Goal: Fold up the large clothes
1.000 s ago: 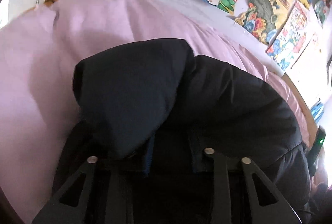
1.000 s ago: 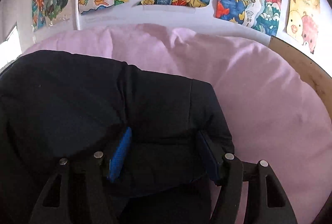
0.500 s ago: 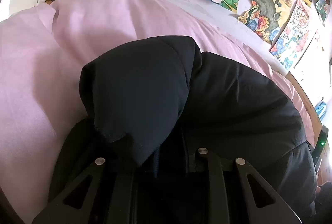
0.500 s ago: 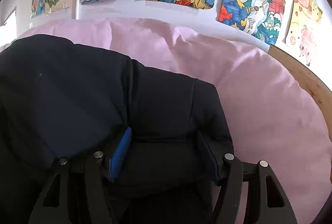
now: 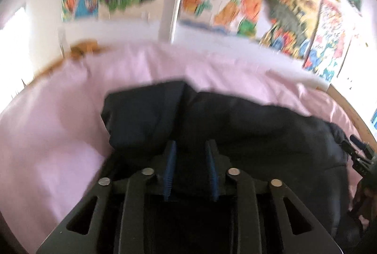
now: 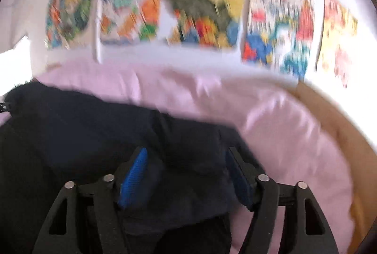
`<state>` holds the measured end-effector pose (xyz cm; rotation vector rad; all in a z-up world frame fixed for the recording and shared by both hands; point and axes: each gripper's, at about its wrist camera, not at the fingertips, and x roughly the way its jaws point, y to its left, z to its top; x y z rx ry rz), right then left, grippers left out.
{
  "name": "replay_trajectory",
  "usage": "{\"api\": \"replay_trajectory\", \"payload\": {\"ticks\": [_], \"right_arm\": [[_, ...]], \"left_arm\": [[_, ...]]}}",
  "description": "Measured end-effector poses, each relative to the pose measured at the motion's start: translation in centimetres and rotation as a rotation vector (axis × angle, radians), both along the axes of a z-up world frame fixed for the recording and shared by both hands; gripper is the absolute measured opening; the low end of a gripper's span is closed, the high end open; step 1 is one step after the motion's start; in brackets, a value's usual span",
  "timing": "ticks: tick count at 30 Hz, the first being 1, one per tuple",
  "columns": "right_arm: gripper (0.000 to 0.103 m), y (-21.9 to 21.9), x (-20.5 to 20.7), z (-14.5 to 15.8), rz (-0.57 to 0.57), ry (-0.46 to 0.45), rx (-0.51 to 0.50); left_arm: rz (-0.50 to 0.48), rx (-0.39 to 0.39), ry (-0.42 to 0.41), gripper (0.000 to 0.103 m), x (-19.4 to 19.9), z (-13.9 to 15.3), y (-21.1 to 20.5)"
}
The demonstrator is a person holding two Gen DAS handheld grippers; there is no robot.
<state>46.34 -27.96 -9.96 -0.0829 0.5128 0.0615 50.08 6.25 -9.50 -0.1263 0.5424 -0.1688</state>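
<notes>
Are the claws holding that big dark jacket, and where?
Probably not. Both claws are opening. The dark jacket lies on the pink bedding; jacket fabric sits between the left claw and right claw pads, seemingly unpinched, though blurred.

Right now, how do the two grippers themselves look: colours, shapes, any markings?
Both look alike. The left gripper has black plastic linkage arms with triangular cut-outs, round silver pivot pins, and two narrow fingers faced with ribbed blue pads. The right gripper has the same black frame and silver pins; its blue pads appear brighter. No cables, markings or sleeves are visible.
</notes>
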Motion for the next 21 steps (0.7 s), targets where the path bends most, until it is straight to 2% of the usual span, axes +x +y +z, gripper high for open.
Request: {"api": "replay_trajectory", "payload": {"ticks": [1, 2, 3, 5, 8, 12, 16, 21], "right_arm": [[0.075, 0.9, -0.4, 1.0, 0.024, -0.030, -0.005], [0.076, 2.1, -0.5, 1.7, 0.063, -0.044, -0.004], [0.076, 3.2, -0.3, 1.9, 0.102, -0.032, -0.004], [0.076, 5.8, 0.5, 1.2, 0.193, 0.024, -0.021], [0.076, 8.0, 1.3, -1.2, 0.216, 0.080, -0.084], [0.080, 7.3, 2.9, -3.7, 0.223, 0.159, 0.003], [0.080, 8.3, 3.1, -5.4, 0.205, 0.160, -0.032], [0.080, 8.4, 3.2, -7.1, 0.200, 0.178, -0.047]], "left_arm": [[-0.022, -0.006, -0.057, 0.042, -1.2, 0.8, -0.9], [-0.055, -0.005, -0.105, 0.057, -2.2, 1.4, -2.1], [-0.099, 0.010, -0.121, 0.060, -2.6, 1.6, -3.6], [-0.172, 0.067, -0.087, 0.060, -2.0, 1.0, -6.3], [-0.208, 0.148, 0.032, 0.061, 0.4, -2.2, -8.6], [-0.213, 0.088, 0.096, 0.063, 2.4, -4.3, -7.7], [-0.214, 0.159, 0.100, 0.064, 3.3, -5.7, -8.5], [-0.232, 0.142, 0.117, 0.064, 4.4, -7.4, -8.1]]}}
